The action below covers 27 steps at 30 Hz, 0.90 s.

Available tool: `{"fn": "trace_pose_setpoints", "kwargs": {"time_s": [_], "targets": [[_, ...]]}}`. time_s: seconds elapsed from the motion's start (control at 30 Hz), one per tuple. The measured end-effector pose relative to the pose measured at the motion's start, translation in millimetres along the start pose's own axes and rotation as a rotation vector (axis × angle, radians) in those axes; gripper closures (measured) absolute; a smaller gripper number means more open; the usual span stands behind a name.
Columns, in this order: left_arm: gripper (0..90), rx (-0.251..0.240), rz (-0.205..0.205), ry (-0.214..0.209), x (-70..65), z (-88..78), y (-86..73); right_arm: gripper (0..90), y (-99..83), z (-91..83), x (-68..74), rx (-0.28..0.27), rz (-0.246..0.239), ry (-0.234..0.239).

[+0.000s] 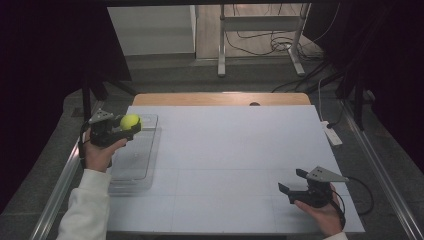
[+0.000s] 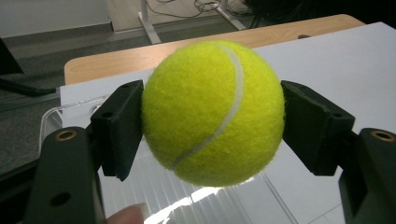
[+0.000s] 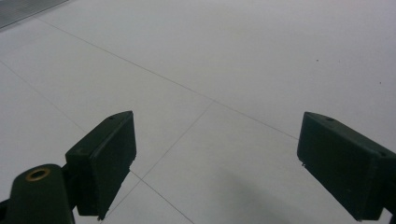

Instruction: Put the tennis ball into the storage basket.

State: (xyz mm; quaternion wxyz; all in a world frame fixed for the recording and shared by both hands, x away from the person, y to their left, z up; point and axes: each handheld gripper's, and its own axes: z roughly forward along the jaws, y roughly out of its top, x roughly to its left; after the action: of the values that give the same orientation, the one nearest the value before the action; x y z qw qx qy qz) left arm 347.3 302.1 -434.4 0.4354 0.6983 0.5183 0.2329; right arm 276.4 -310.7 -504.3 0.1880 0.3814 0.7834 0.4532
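At the left of the high view my left gripper (image 1: 131, 131) has its jaws clamped on the tennis ball (image 1: 130, 121), one pad on each flank, held above the far end of the clear tray (image 1: 145, 167) that lies along the left edge of the table (image 1: 235, 150). I judge the grip risky: the pads catch the ball near its widest line, so a tilt or a slackened squeeze could let the fuzzy ball roll out, bounce off the tray's low rim and run off the table's near left edge. My right gripper (image 1: 294, 183), lower right, sits with jaws wide apart and nothing between them. The whole middle of the table is open room.
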Motion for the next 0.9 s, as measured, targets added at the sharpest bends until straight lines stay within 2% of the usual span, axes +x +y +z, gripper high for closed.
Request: {"fn": "trace_pose_setpoints", "kwargs": {"time_s": [0.43,0.9], "targets": [[26.9,0.030,-0.015,0.044,11.6,8.4,2.8,12.0,-0.2,-0.3,-0.1,0.000,-0.001,0.001],[26.9,0.055,-0.007,0.078,19.1,14.9,8.3,11.9,-0.5,0.3,-0.2,0.003,0.003,-0.002]]}}
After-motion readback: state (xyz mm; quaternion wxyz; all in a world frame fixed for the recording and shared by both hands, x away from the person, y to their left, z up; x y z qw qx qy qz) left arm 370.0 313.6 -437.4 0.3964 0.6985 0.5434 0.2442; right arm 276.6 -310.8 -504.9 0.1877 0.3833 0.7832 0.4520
